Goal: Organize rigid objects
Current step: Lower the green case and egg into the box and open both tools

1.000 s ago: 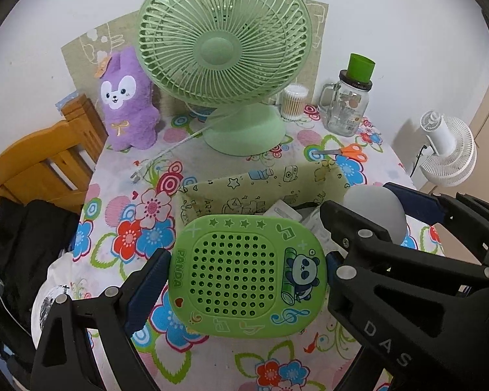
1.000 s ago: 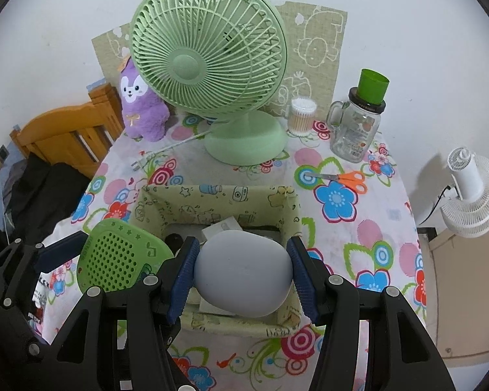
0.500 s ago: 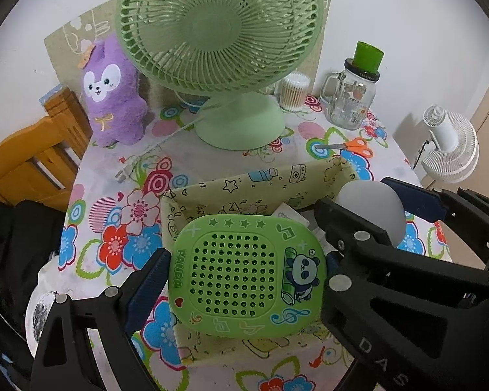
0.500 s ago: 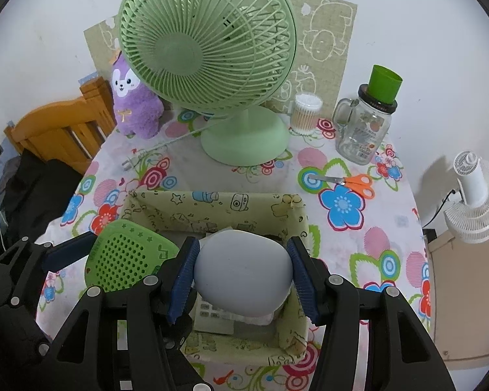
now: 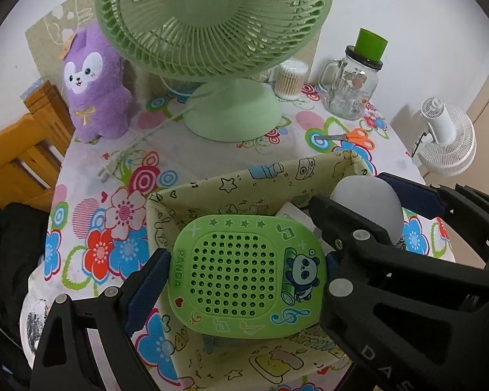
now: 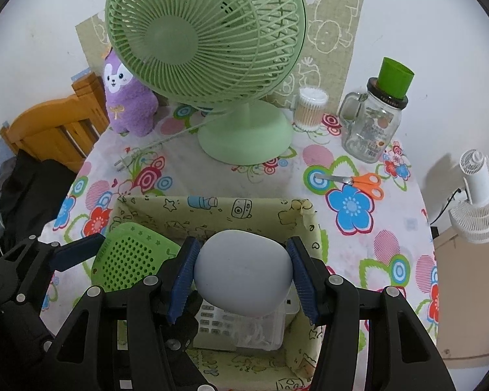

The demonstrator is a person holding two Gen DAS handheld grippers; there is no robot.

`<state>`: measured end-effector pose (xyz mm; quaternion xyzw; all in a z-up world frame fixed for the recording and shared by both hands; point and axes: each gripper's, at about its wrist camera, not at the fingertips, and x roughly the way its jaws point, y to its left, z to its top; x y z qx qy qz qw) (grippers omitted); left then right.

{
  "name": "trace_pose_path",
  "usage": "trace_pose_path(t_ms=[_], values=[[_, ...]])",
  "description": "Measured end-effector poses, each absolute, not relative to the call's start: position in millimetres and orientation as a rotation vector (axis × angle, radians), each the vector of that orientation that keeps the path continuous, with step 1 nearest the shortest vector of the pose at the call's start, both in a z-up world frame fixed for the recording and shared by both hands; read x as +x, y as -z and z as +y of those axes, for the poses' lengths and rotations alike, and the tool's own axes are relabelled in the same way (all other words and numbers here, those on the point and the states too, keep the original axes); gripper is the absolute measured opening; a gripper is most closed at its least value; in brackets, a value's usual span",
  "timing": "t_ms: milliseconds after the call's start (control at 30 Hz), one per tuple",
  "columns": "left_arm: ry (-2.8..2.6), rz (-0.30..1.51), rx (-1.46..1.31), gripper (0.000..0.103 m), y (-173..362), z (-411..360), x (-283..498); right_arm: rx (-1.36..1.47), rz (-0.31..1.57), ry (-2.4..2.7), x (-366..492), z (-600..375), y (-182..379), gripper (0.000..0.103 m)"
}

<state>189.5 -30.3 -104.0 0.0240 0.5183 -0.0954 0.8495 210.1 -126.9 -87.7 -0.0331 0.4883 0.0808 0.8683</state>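
flat green perforated plastic panda case with rounded corners (image 5: 246,277) sits pinched by its two side edges in the left gripper (image 5: 247,272), jaws spread wide but pads pressing on it, over the left part of the yellow-green cartoon-print fabric storage box (image 6: 218,208). looks light, stiff, thin shell; smooth edges could slip, so a grip across the width at mid-height seems right. smooth pale grey rounded egg-like plastic object (image 6: 243,272) is clamped at its widest sides by the right gripper (image 6: 243,275), blue ribbed pads on both flanks, over the box middle. probably light and hard, but the curved glossy surface may squirt out if squeezed off-centre. under it in the box lie a white keypad device (image 6: 215,321) and a clear plastic item, too blurred to name. box walls look soft and may fold if bumped. beyond on the floral tablecloth (image 6: 352,208): green table fan (image 6: 212,42), orange-handled scissors (image 6: 362,181), glass jar mug with green cap (image 6: 375,123), purple plush toy (image 6: 127,101).
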Motion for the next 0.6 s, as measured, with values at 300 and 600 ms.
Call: trace_pose_path(t_ms=[300, 600], values=[[0.210, 1.120, 0.028, 0.095, 117, -32, 199, -0.079, 1.015, -0.151, 213, -130, 91, 0.059], [0.205, 1.109, 0.009, 0.102, 121, -31, 204, -0.070, 1.011, -0.140, 214, -132, 92, 0.059]])
